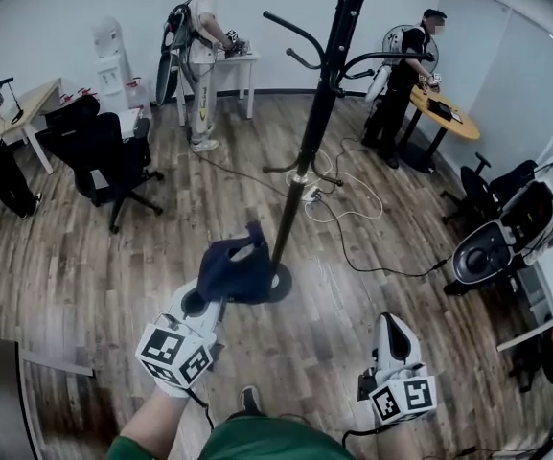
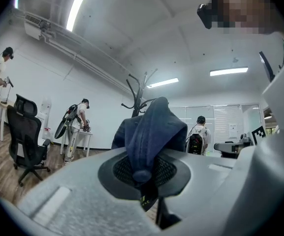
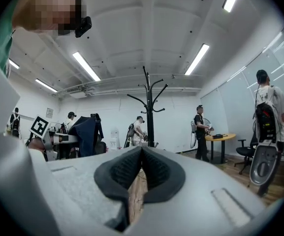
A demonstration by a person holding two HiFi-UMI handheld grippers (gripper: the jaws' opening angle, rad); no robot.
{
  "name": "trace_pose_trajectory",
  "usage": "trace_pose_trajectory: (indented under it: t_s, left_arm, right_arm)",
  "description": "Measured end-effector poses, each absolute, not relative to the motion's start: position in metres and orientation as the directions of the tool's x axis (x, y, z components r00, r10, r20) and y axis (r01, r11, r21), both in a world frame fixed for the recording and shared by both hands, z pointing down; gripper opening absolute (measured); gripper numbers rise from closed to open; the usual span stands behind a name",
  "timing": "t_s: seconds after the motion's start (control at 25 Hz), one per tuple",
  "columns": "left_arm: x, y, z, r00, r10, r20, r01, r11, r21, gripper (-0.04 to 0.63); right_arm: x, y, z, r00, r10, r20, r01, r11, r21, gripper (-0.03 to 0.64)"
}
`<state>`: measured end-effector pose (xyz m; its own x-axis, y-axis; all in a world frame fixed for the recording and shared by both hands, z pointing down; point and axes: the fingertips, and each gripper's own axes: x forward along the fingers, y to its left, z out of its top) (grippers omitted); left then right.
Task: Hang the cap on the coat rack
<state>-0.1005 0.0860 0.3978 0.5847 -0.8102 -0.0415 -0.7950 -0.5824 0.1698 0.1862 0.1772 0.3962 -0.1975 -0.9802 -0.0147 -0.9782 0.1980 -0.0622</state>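
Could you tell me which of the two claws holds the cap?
The left claw, shut on the dark blue cap; the right claw is shut on nothing.

It was a work room, like an office or a lab. A tall black coat rack (image 1: pixel 314 113) stood on a wood floor (image 1: pixel 84 257). Left of the coat rack was a black rolling chair (image 1: pixel 103 156) and a water cooler (image 1: pixel 113 65). Right of it, a person (image 1: pixel 401 84) stood at a round desk (image 1: pixel 449 118). Cables (image 1: pixel 348 209) lay by its foot. Long lights (image 3: pixel 196 58) shone above.
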Motion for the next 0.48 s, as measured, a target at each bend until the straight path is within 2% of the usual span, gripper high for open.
trace_pose_trajectory:
  t_s: [0.48]
  left_arm:
    - [-0.132, 0.05, 0.403, 0.562, -0.827, -0.024, -0.809, -0.555, 0.195, 0.026]
  right_arm:
    - [0.16, 0.132, 0.402, -0.229, -0.973, 0.007, -0.971, 0.228, -0.069, 0.002]
